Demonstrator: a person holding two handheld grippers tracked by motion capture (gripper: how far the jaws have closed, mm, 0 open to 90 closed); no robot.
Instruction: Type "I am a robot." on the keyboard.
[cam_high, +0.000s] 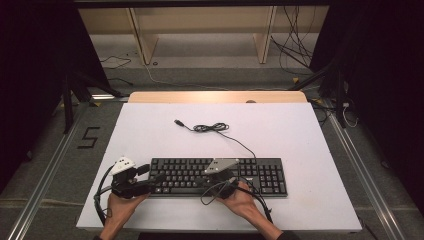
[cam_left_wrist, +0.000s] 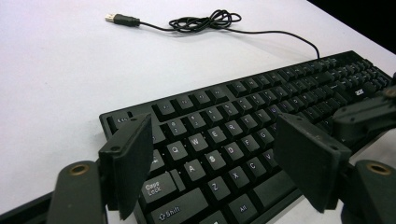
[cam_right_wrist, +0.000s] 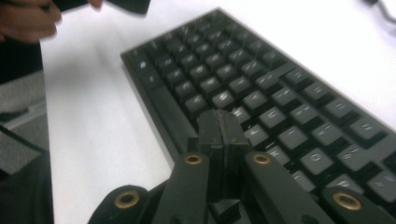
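A black keyboard (cam_high: 260, 175) lies across the near half of the white table (cam_high: 150, 135). Its thin cable (cam_high: 212, 128) runs back to a loose coil and ends in a USB plug (cam_high: 177, 122). My left gripper (cam_high: 150, 179) is at the keyboard's left end, open. In the left gripper view its pads (cam_left_wrist: 130, 163) stand wide apart over the letter keys (cam_left_wrist: 219, 149), with nothing between them. My right gripper (cam_high: 202, 181) hovers low over the middle of the keyboard. Its jaws are shut together (cam_right_wrist: 222, 119) above the front key rows (cam_right_wrist: 280, 116). Whether the tips touch a key I cannot tell.
A hand (cam_high: 120, 207) and the other hand (cam_high: 245, 202) come in from the near edge. White tabletop lies bare behind and to the right of the keyboard. The right gripper (cam_left_wrist: 369, 114) shows at the right of the left gripper view.
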